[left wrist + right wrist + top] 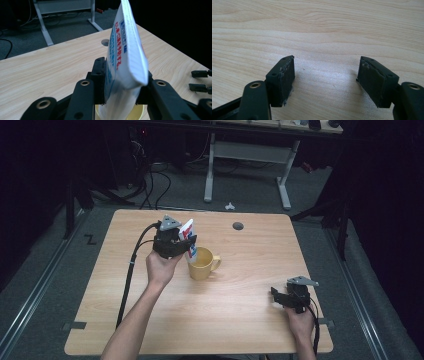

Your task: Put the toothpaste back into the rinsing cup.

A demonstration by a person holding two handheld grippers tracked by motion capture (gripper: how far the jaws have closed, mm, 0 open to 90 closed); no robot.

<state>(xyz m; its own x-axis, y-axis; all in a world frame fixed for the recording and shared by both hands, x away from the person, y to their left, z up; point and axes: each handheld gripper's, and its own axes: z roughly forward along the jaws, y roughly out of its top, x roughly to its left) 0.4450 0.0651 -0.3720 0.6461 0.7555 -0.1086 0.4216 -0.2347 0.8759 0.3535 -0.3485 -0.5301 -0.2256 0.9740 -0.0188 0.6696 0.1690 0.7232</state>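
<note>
Two grippers are at work: the left gripper (179, 245) is clenched on a white tube (189, 241), cap end down, partly inside the yellow mug (202, 265) near the middle of the wooden table (235, 320). I judge the tube still needs lowering and releasing. The right gripper (281, 296) rests with jaws spread, holding nothing. Grey carpet, cables and a desk frame (247, 157) lie beyond in a dim room.

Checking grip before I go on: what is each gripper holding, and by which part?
The left gripper is shut on the toothpaste tube across its body, with the lower end in the yellow mug. The right gripper is open, holding nothing.
</note>
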